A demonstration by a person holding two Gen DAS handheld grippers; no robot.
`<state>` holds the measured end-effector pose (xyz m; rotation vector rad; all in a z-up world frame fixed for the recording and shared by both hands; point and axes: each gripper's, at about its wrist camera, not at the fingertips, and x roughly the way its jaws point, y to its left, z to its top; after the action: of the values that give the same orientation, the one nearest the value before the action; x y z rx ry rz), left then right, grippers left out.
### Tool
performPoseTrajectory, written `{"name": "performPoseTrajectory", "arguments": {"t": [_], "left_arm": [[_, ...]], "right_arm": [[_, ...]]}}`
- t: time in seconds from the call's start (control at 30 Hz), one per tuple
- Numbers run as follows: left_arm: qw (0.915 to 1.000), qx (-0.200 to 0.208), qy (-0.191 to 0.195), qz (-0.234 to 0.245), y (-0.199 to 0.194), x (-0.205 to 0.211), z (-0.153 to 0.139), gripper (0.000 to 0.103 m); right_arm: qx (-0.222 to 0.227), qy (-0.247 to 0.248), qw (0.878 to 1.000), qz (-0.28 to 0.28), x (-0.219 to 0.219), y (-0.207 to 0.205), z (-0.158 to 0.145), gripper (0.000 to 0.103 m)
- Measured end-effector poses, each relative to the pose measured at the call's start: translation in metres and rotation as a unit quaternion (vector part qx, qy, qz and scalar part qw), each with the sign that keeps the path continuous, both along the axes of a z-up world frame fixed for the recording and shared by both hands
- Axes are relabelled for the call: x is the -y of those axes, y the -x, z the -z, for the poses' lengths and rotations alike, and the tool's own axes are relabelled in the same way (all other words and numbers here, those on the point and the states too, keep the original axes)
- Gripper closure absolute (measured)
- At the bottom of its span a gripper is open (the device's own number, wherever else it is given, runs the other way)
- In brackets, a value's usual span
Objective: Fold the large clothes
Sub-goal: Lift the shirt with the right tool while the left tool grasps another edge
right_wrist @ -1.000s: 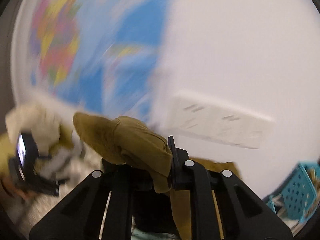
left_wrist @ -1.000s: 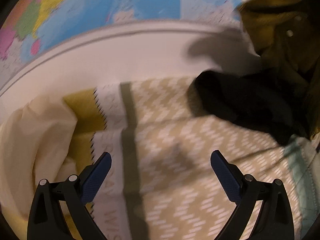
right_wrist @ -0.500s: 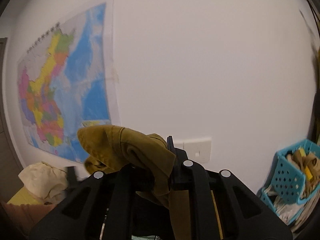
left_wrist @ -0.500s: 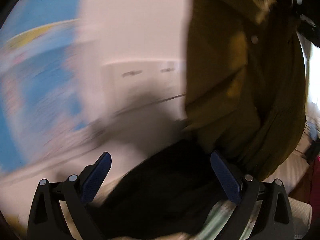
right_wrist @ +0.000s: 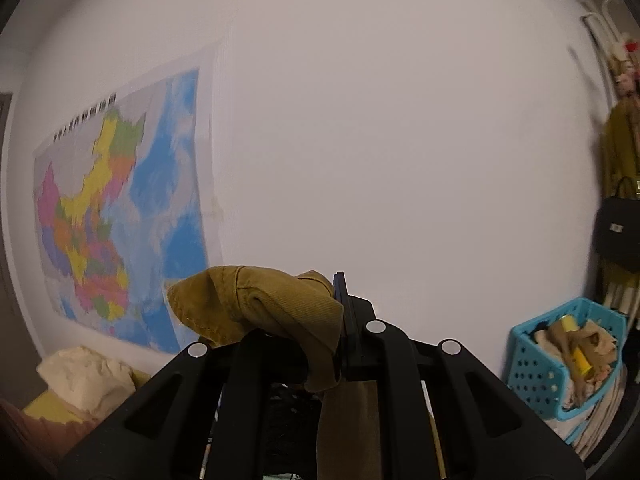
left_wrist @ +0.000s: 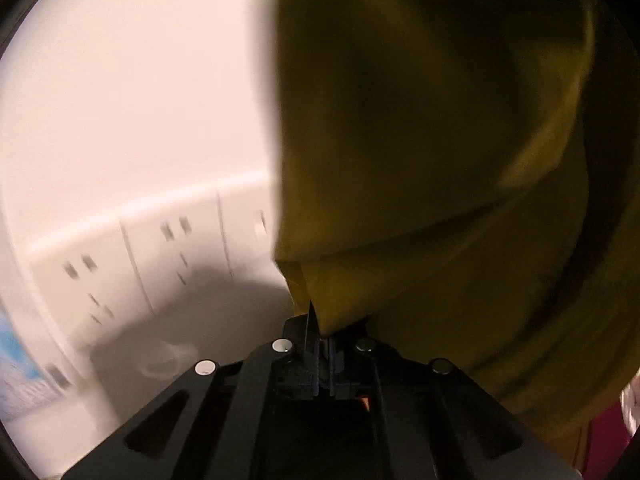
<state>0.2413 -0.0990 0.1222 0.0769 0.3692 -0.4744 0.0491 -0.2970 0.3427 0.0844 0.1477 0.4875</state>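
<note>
left gripper (left_wrist: 316,340) jaws just closed on mustard garment (left_wrist: 420,160) — blocking wall sockets (left_wrist: 160,252), right gripper (right_wrist: 340,320) pinching it too

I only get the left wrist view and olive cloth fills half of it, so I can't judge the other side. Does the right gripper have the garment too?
Observer: Yes. The right gripper is shut on a bunched fold of the olive garment.
Operator: What is ahead of it?
Observer: A bare white wall, with a colourful map hung at the view's left.
Operator: Anything near the right edge?
Observer: A blue basket full of clothes at lower right, with a black bag hanging above it.
</note>
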Motion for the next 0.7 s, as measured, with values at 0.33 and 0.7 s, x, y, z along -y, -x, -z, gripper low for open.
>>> {"name": "performPoseTrajectory", "arguments": {"t": [0.33,0.7], "left_arm": [[0.9784,0.189,0.051,-0.066,0.144,-0.092,-0.161,0.101],[0.946,0.264,-0.008,-0.187,0.404,-0.175,-0.22,0.1]], "right_arm": [[0.12,-0.01,0.993,0.0,0.033,0.125,-0.095,0.093],[0.124,-0.006,0.983,-0.135,0.0,0.229,-0.112,0.092]]}}
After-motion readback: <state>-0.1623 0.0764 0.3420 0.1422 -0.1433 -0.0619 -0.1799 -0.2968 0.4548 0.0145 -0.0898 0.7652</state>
